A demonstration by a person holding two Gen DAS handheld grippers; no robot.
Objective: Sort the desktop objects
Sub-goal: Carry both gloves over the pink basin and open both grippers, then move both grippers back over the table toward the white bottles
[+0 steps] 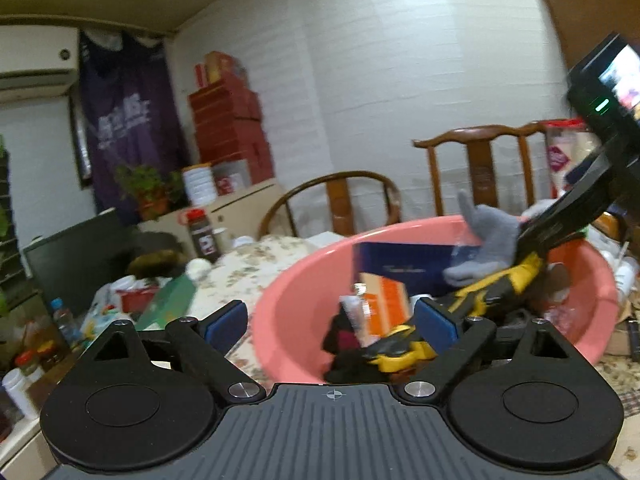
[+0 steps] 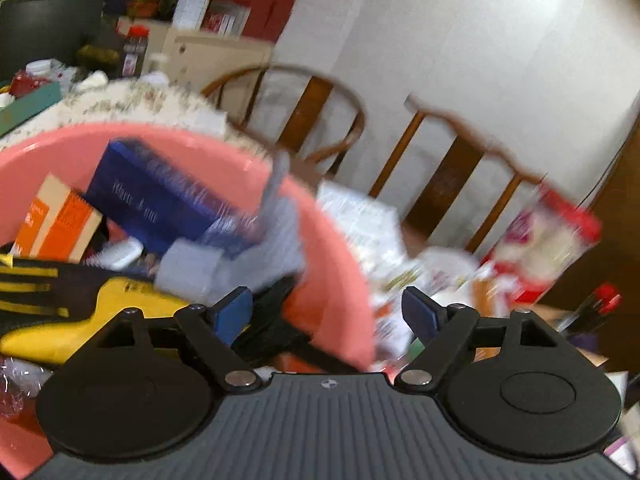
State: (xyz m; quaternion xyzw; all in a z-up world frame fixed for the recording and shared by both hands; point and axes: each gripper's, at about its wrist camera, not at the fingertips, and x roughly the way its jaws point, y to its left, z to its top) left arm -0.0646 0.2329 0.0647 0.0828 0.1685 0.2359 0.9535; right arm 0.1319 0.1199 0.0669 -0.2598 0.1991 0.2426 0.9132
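A pink basin (image 1: 288, 300) sits on the flowered table and shows in the right wrist view too (image 2: 332, 280). It holds a blue box (image 1: 400, 268), an orange box (image 1: 384, 308), a grey glove (image 1: 488, 244) and a yellow-black glove (image 1: 492, 292). My left gripper (image 1: 330, 320) is open and empty at the basin's near rim. My right gripper (image 2: 328, 312) is open and empty over the basin's right rim, just above the grey glove (image 2: 256, 256); its body shows in the left wrist view (image 1: 592, 208) reaching in from the upper right.
Two wooden chairs (image 1: 480, 168) stand behind the table. A green box (image 1: 168, 304), jars and bottles (image 1: 202, 236) crowd the table's left. A red-lidded jar (image 2: 548, 236) and packets lie right of the basin. The right wrist view is blurred.
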